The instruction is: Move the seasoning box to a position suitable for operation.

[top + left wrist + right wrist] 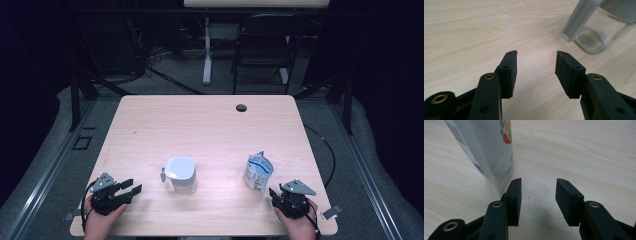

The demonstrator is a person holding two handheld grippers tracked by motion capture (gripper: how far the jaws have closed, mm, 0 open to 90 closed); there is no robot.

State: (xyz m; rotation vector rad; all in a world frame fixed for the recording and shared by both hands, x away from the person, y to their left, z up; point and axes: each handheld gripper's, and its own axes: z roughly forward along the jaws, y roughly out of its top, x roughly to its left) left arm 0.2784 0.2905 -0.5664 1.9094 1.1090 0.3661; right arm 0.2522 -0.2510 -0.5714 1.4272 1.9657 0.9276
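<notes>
Two hand-held black two-jaw grippers rest at the near edge of a pale wood-grain table (210, 125), one at each front corner, with a clear plastic pitcher with a white lid (181, 175) and a white-and-blue stand-up pouch (258, 172) standing between them. The left gripper (131, 190) lies near the front left corner, its jaws spread wide with nothing but bare tabletop between the pads; in the left gripper view (536, 72) the pitcher (599, 27) stands ahead and to the right, apart from the jaws, its grey-white handle slanting down toward the table. The right gripper (274, 195) sits near the front right corner, its jaws also parted and gripping nothing; in the right gripper view (538, 195) the pouch (486, 147), printed with small orange and green fruit marks, stands upright just beside the left-hand pad, its lower corner very close to that pad, though contact cannot be made out. A person's hand holds each gripper from below.
</notes>
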